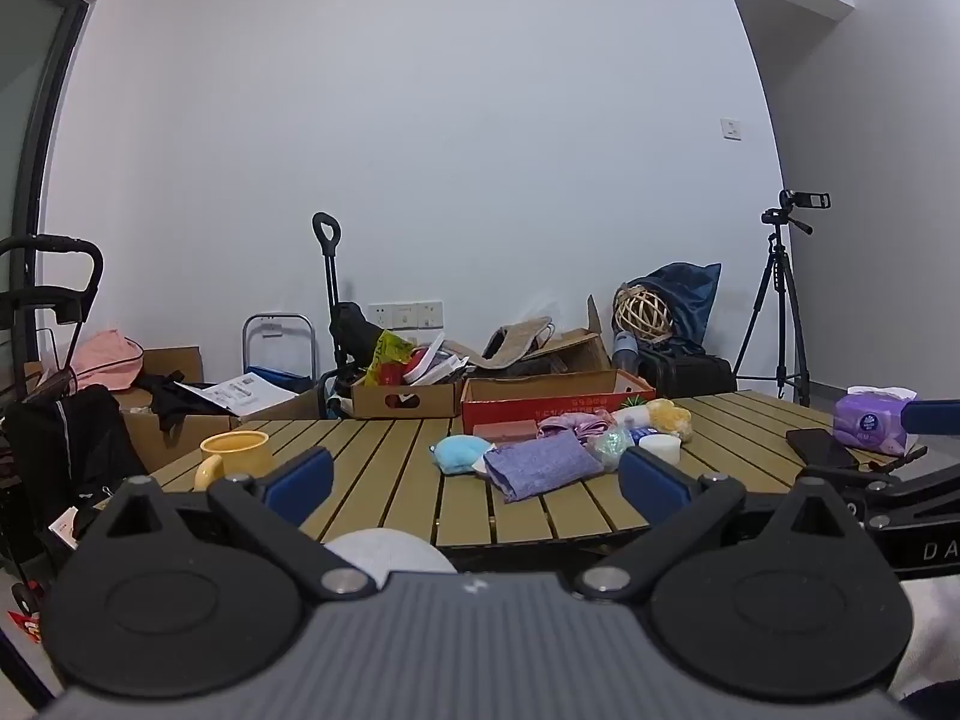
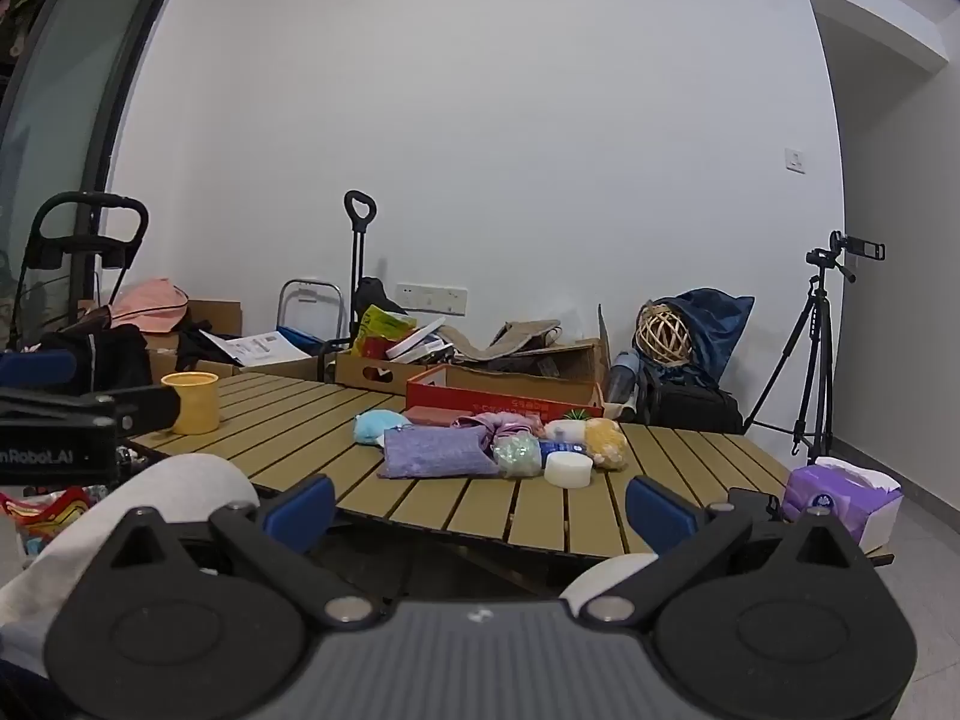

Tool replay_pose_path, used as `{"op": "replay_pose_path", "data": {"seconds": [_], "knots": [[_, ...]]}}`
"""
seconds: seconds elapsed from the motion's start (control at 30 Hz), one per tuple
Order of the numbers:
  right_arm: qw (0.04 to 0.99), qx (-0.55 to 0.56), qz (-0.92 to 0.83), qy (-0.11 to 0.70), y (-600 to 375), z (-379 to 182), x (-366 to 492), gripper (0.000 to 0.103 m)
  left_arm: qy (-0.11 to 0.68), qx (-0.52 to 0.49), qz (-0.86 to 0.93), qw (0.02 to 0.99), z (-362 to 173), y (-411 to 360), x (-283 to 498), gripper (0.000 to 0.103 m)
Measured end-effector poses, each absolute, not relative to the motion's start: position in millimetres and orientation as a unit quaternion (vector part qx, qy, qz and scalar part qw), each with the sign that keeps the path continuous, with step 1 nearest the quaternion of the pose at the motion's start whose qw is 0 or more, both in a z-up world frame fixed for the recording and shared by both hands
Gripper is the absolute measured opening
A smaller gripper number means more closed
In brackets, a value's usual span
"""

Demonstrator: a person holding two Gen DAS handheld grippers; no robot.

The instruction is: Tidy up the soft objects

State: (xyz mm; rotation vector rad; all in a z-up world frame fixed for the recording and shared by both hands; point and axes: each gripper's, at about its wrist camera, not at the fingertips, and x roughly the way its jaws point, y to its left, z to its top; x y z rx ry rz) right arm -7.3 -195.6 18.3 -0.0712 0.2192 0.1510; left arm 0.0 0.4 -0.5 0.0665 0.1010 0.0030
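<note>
Cup (image 1: 235, 447) stands apart from the soft pile (image 1: 543, 450); left gripper (image 1: 474, 480) and right gripper (image 2: 480, 507) gape, holding nothing.

pink brick (image 1: 507, 431) half hidden behind cloths, red box (image 1: 540, 402) lettering unreadable

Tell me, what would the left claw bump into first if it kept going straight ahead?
Probably the folded purple cloth on the table. It lies between the open left claw tips, nearest in the pile, though depth is hard to judge.
</note>
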Motion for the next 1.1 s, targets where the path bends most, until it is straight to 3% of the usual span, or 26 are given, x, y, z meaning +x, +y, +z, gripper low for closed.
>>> {"op": "replay_pose_path", "data": {"seconds": [1.1], "knots": [[0.991,-0.032,0.076,0.108,-198,16,-6,0.103,0.049,0.036,0.005,0.998,5,-2,4,0.103]]}}
